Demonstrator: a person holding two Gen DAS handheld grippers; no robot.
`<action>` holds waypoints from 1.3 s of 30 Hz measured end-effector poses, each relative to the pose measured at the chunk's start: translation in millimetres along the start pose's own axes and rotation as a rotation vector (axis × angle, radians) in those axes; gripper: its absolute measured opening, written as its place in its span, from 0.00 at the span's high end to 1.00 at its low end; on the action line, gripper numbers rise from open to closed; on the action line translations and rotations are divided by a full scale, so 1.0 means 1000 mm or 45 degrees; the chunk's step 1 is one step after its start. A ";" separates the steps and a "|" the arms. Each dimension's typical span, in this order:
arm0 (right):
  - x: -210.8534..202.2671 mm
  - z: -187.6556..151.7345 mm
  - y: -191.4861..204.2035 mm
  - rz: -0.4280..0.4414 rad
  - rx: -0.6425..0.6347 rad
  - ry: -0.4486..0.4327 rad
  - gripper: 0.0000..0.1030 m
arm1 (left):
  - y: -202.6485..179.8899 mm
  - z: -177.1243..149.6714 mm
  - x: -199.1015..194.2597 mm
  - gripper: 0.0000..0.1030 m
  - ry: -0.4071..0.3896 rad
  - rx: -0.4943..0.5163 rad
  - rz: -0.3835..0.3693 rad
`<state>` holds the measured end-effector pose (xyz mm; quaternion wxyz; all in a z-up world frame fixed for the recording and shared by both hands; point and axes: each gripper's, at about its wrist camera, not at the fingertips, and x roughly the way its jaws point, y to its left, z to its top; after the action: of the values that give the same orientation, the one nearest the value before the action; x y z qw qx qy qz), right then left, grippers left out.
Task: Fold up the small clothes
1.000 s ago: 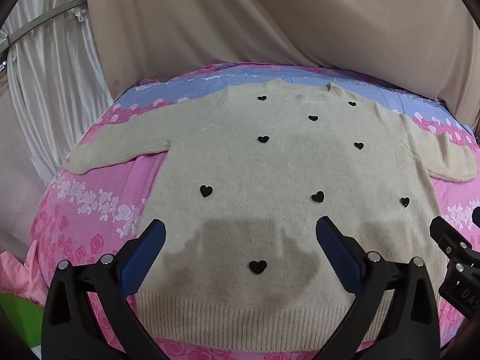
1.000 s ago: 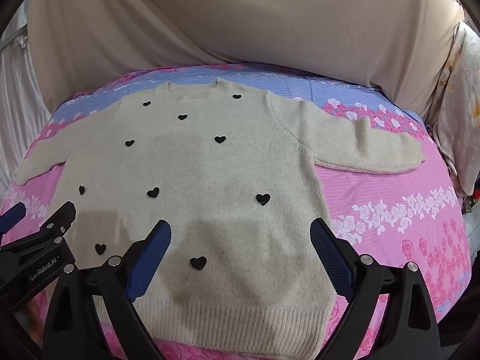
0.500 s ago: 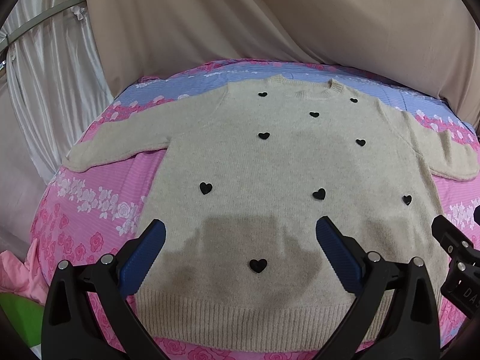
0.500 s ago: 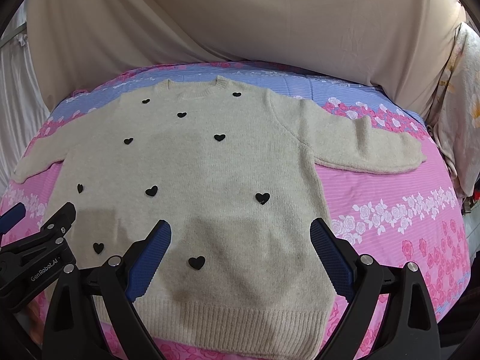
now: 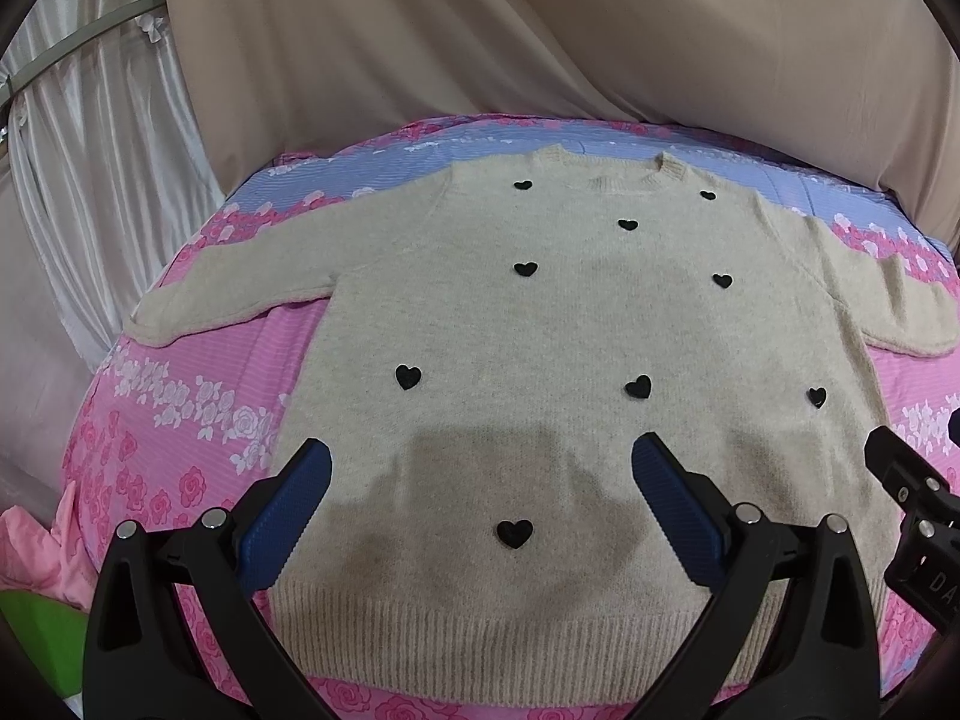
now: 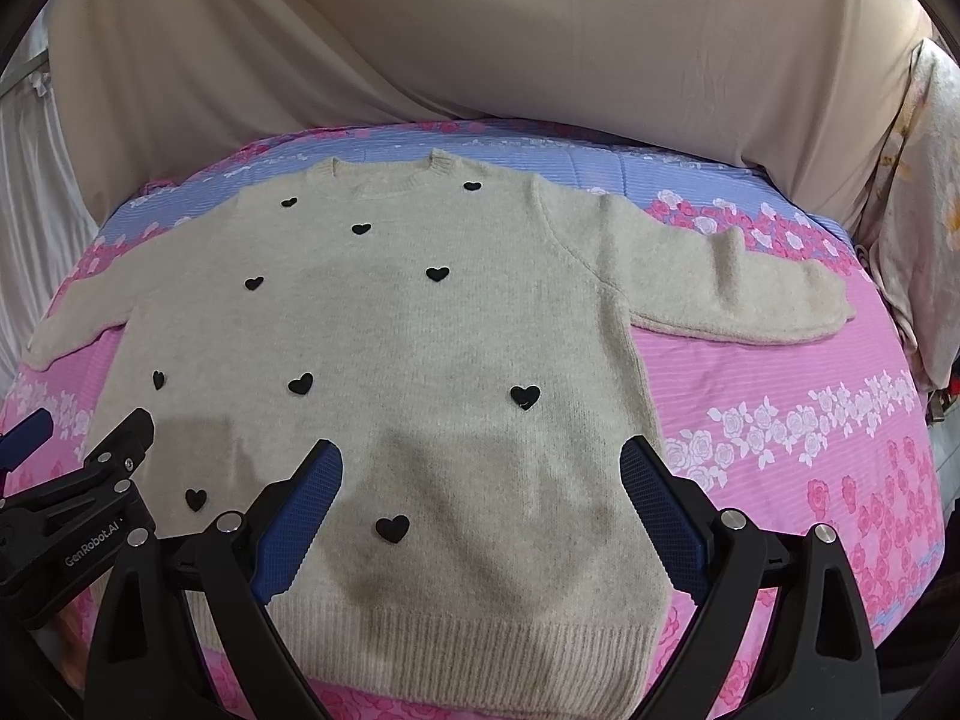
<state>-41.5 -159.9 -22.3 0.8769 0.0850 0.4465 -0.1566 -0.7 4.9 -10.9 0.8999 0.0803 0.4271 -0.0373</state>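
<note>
A small beige knit sweater (image 5: 570, 324) with black hearts lies flat, front up, sleeves spread, on a pink and blue floral bed. It also shows in the right wrist view (image 6: 384, 330). My left gripper (image 5: 480, 480) is open and empty, hovering above the sweater's lower hem. My right gripper (image 6: 480, 474) is open and empty, above the hem's right half. The left sleeve (image 5: 228, 294) and right sleeve (image 6: 738, 294) lie stretched out sideways.
The floral bed cover (image 5: 180, 420) reaches out on both sides (image 6: 810, 420). A beige draped cloth (image 5: 540, 30) rises behind the bed. A white curtain (image 5: 78, 150) hangs at the left. A pink cloth (image 5: 30, 552) lies at the lower left.
Both grippers have drifted slightly so that the sweater sits a little higher in the views. Nothing was grasped or moved.
</note>
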 end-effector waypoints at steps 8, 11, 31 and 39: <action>0.002 0.000 -0.002 0.001 0.003 0.013 0.11 | -0.002 0.000 0.001 0.05 -0.007 0.005 0.004; 0.004 0.001 -0.003 0.000 0.003 0.017 0.11 | -0.004 0.000 0.001 0.05 -0.024 0.009 0.011; 0.044 0.021 -0.132 -0.147 0.293 0.062 0.14 | -0.038 0.012 0.007 0.05 -0.040 0.045 -0.036; 0.109 0.063 -0.357 -0.339 0.601 0.065 0.27 | -0.080 0.015 0.016 0.05 0.006 0.070 -0.027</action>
<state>-59.3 -534.3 -77.2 0.7930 0.2315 0.4268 -0.3681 9.6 -76.5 -23.1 0.8959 0.1005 0.4289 -0.0583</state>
